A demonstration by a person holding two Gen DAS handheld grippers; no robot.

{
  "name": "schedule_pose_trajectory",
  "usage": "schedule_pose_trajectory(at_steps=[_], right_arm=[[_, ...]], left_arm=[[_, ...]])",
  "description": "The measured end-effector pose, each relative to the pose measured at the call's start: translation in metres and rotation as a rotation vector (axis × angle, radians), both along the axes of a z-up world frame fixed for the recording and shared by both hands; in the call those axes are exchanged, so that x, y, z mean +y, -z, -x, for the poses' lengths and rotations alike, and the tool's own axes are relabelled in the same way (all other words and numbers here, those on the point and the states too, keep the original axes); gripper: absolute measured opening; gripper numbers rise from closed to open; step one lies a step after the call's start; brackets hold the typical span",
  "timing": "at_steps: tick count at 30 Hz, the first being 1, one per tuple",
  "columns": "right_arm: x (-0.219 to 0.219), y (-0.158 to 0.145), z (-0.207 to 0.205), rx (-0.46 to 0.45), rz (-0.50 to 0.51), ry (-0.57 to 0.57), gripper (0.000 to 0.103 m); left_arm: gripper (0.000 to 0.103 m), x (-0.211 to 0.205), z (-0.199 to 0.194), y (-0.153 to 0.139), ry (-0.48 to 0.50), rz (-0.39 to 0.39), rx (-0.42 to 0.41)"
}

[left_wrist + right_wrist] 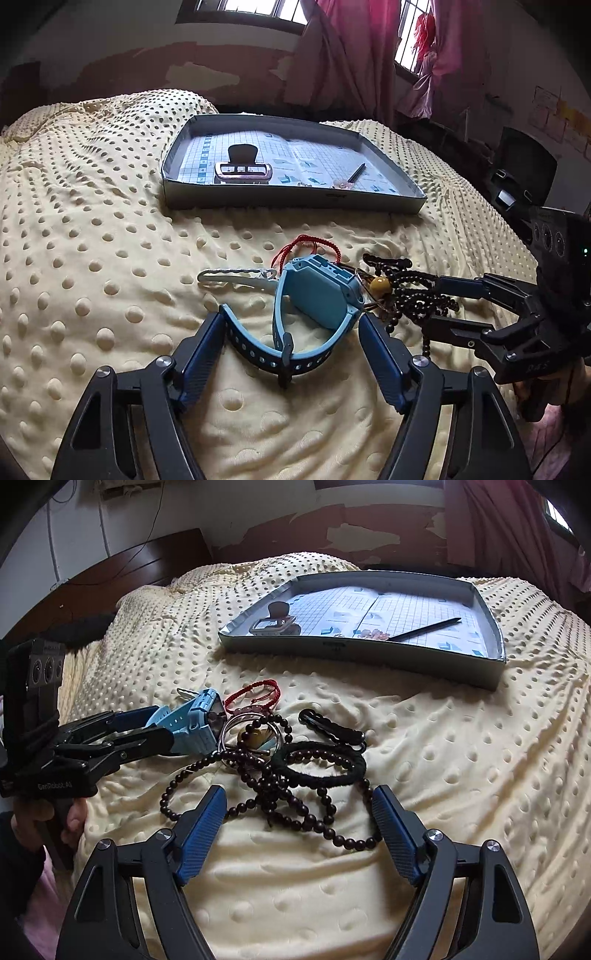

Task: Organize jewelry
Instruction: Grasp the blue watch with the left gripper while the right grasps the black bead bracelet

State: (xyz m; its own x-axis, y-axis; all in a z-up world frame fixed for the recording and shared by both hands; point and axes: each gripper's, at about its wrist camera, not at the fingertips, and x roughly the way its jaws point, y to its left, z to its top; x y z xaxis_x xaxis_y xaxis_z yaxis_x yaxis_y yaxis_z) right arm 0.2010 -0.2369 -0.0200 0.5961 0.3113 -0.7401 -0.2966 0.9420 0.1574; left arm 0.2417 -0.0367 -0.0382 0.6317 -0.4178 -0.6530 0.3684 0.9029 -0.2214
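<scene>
A light blue smartwatch (314, 295) (192, 723) lies on the cream dotted blanket, its strap looping toward me. My left gripper (291, 317) (157, 725) is open and straddles the watch; the strap touches the left finger. Right of the watch is a heap with a dark bead strand (295, 805) (413, 291), an amber bead (380, 286), a black hair tie (321, 768), a silver bangle (240, 738) and a red cord bracelet (258, 694) (314, 243). My right gripper (299, 790) (437, 301) is open over the bead strand.
A shallow grey tray (288, 197) (369, 653) lined with grid paper sits farther back; it holds a pink-rimmed watch (243, 171), a black stick (424, 627) and small pink bits. A black hair clip (332, 727) and a white clip (236, 277) lie near the heap.
</scene>
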Motion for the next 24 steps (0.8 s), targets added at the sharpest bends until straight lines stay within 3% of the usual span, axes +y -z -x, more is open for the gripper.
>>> schedule_pose_trajectory(at_steps=[3,5,8,16,21,24], right_arm=[[0.004,0.001,0.001,-0.002,0.012,-0.002,0.067],[0.005,0.001,0.002,0.002,0.008,-0.013,0.049],[0.007,0.004,0.003,0.012,0.010,-0.010,0.044],[0.007,0.004,0.010,0.028,-0.032,-0.015,0.017],[0.003,0.003,0.016,0.045,-0.080,-0.012,0.012],[0.000,0.002,0.023,0.056,-0.104,-0.012,0.012]], left_arm=[[0.072,-0.001,-0.001,0.003,-0.006,-0.011,0.009],[0.069,-0.002,-0.002,0.004,-0.011,-0.016,0.008],[0.065,-0.001,-0.001,0.005,-0.009,-0.017,0.000],[0.041,-0.002,0.005,0.003,0.005,-0.001,-0.017],[0.036,0.002,0.015,0.001,-0.032,0.019,-0.017],[0.033,0.008,0.024,0.001,-0.069,0.070,-0.003]])
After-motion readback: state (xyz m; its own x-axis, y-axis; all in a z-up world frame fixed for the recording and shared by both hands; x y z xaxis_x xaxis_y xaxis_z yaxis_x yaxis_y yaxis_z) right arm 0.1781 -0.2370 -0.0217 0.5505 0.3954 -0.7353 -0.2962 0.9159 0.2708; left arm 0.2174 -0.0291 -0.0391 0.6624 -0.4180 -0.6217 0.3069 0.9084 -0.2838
